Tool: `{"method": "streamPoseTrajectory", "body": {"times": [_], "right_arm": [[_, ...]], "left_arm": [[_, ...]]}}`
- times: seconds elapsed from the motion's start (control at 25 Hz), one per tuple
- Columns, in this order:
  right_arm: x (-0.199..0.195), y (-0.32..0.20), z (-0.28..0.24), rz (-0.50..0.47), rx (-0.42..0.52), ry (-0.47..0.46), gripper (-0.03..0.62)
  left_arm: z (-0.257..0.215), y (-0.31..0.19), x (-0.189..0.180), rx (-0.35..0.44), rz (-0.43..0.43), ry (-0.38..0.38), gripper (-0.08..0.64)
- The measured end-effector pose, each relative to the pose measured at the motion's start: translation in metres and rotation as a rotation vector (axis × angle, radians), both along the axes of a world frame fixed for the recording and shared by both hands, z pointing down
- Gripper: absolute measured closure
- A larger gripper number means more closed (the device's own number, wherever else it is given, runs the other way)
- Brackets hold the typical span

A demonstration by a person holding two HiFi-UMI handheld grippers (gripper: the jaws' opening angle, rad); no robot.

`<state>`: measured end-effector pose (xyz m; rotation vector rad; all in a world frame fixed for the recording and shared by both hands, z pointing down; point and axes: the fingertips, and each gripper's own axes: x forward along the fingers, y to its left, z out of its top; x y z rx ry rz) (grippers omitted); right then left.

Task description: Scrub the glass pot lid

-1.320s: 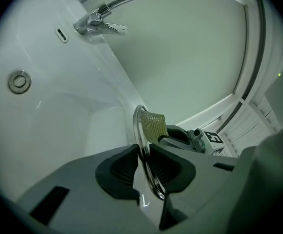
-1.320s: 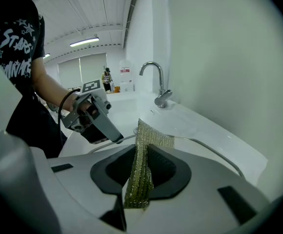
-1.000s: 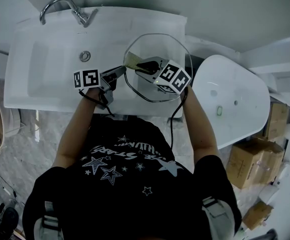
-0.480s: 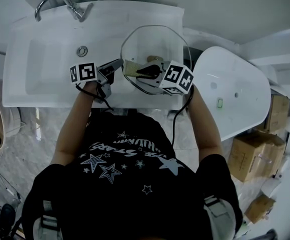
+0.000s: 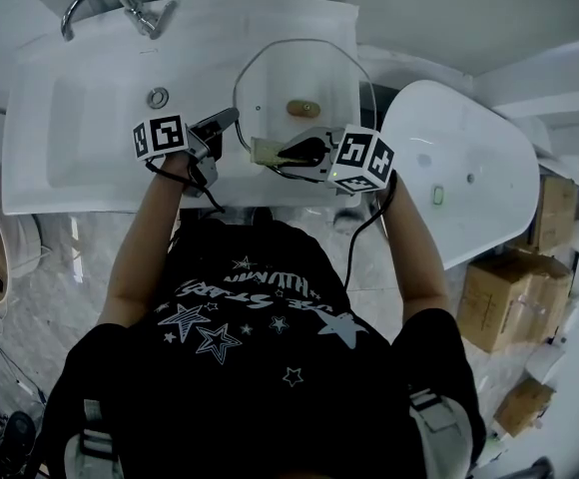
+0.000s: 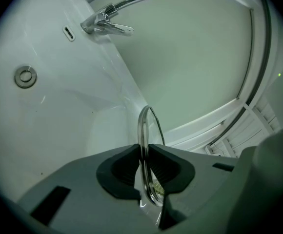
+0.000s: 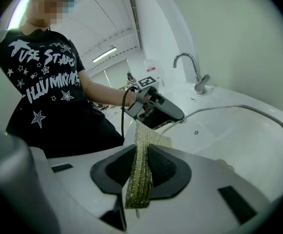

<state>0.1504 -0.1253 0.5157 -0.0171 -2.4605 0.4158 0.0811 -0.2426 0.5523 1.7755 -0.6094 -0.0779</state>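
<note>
- The left gripper was clamped on the lid's rim, and its jaws had just closed tighter on it.
- The lid was held over the right end of the sink, with its knob near its centre.
- The right gripper was clamped on a scouring pad, which sat at the lid's near edge.

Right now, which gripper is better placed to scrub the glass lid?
Right. The right gripper holds the scrub pad at the glass lid; the left gripper grips its rim, its jaws having just closed further.
</note>
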Motion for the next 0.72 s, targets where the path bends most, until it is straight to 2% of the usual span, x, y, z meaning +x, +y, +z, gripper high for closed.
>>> {"method": "streamPoseTrajectory", "body": {"times": [0.52, 0.72], "right_arm": [[0.021, 0.021, -0.008, -0.002, -0.048, -0.002, 0.515], [0.034, 0.018, -0.015, 0.07, -0.061, -0.047, 0.514]], "left_arm": [[0.0, -0.006, 0.001, -0.026, -0.03, 0.018, 0.494], [0.0, -0.005, 0.001, -0.025, -0.033, 0.017, 0.494]]}}
